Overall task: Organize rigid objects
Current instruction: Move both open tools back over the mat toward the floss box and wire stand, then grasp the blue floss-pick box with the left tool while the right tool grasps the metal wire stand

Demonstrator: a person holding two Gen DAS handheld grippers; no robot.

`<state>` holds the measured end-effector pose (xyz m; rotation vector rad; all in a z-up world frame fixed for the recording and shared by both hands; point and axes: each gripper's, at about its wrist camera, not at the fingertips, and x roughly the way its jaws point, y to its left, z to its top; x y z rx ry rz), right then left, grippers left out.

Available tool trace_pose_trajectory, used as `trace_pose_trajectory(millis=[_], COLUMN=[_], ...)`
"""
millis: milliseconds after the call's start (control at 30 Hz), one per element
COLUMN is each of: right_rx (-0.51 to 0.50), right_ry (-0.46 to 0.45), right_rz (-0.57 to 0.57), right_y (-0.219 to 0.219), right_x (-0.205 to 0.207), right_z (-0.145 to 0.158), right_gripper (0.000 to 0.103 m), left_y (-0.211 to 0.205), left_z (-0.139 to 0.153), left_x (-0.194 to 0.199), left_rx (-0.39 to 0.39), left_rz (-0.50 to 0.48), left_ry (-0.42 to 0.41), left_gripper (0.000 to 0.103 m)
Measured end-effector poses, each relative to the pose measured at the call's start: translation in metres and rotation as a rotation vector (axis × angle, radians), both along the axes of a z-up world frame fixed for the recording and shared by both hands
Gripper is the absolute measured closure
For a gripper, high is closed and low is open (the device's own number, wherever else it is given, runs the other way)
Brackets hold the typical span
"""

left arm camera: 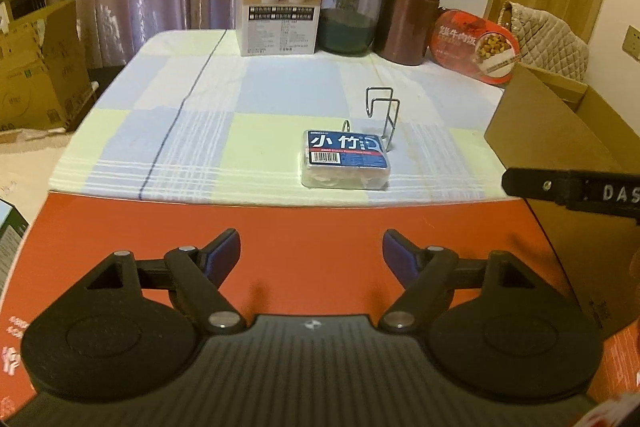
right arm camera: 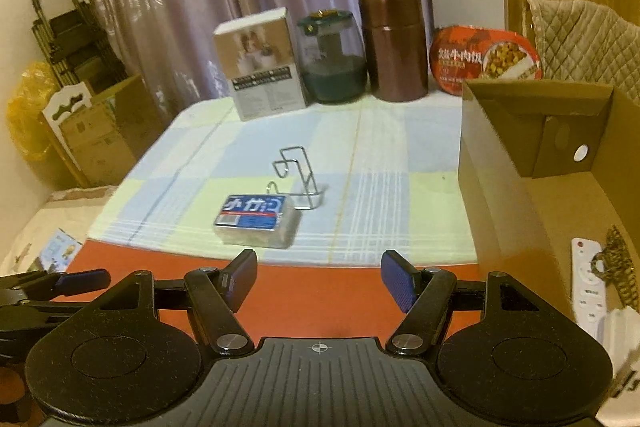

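Observation:
A small clear box with a blue label (left arm camera: 346, 159) lies on the checked tablecloth (left arm camera: 200, 131), with a bent wire stand (left arm camera: 382, 115) just behind it. Both show in the right wrist view too: the box (right arm camera: 256, 221) and the wire stand (right arm camera: 298, 175). My left gripper (left arm camera: 311, 251) is open and empty, above a red surface (left arm camera: 312, 219) short of the box. My right gripper (right arm camera: 319, 279) is open and empty, also short of the box. An open cardboard box (right arm camera: 520, 195) stands at the right, holding a white remote (right arm camera: 588, 287).
Along the table's far edge stand a white product box (left arm camera: 282, 3), a glass jar (left arm camera: 350, 15), a brown canister (left arm camera: 410, 13) and a red meal bowl (left arm camera: 474, 47). Cardboard boxes (left arm camera: 36, 75) sit on the floor at the left. A quilted bag (right arm camera: 588, 39) lies behind the open box.

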<state>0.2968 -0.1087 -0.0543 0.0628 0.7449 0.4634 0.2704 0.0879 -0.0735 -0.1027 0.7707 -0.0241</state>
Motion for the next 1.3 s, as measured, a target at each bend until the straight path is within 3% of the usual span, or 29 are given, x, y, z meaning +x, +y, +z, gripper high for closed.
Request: trace_pose_trajectory(millis=[400, 700, 800, 900, 1133, 1233, 1300], right_rx=[-0.026, 0.014, 0.044, 0.069, 0.073, 0.062, 0.055], right_ry=[0.045, 0.045, 0.04, 0.024, 0.006, 0.003, 0.003], right_rz=[-0.001, -0.051, -0.081, -0.106, -0.124, -0.125, -0.119], right_y=[0.01, 0.009, 0.008, 0.007, 0.004, 0.004, 0.005], right_x=[0.048, 0.077, 0.082, 0.085, 0.088, 0.087, 0.086], right_z=[-0.035, -0.041, -0.037, -0.03, -0.023, -0.024, -0.025], right_gripper=[0.037, 0.037, 0.026, 0.02, 0.019, 0.019, 0.019], left_y=[0.002, -0.01, -0.016, -0.02, -0.033, -0.034, -0.032], left_z=[-0.02, -0.033, -0.04, -0.047, -0.065, -0.068, -0.068], left_x=[0.052, 0.085, 0.096, 0.106, 0.122, 0.124, 0.123], left_rx=[-0.002, -0.004, 0.015, 0.005, 0.051, 0.057, 0.063], left_rz=[-0.029, -0.075, -0.088, -0.089, -0.088, -0.081, -0.079], left_ry=[0.005, -0.045, -0.052, -0.046, -0.041, -0.044, -0.043], left_gripper=[0.017, 0.007, 0.005, 0.005, 0.006, 0.018, 0.018])
